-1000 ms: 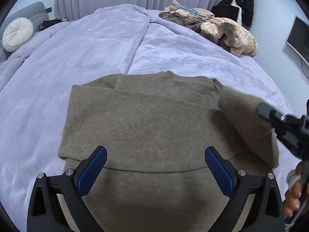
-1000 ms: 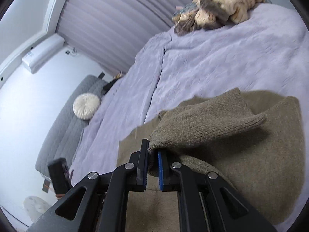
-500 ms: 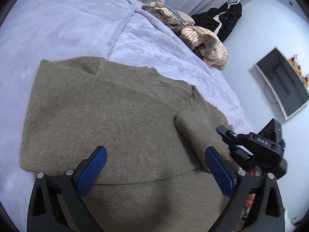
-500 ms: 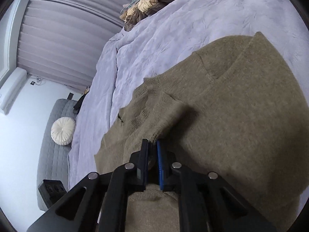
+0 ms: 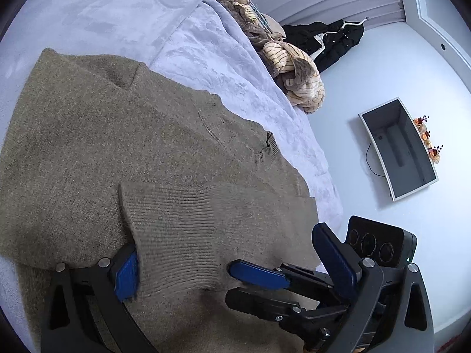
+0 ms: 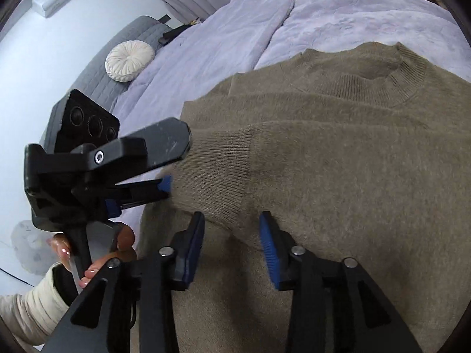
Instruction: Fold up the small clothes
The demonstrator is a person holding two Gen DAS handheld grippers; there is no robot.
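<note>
An olive-brown knit sweater [image 5: 117, 147] lies flat on the lilac bedspread [image 5: 206, 47], its neckline away from me. One sleeve is folded across the body, with its ribbed cuff [image 5: 176, 226] lying between my left gripper's blue pads. My left gripper [image 5: 229, 267] is open around the cuff. My right gripper [image 6: 232, 235] is open, its pads either side of the same cuff [image 6: 223, 176]. It also shows in the left wrist view [image 5: 265, 282], coming in from the right. The left gripper shows in the right wrist view [image 6: 164, 170], at the cuff's end.
A heap of striped and beige clothes [image 5: 279, 56] lies at the bed's far side. A black coat [image 5: 332, 38] hangs on the wall and a monitor [image 5: 397, 147] is mounted to the right. A grey headboard with a round white cushion [image 6: 129, 58] stands to the left.
The right gripper carried the sleeve across the sweater's body, laid it down and opened. The left gripper swung in to the cuff, still open.
</note>
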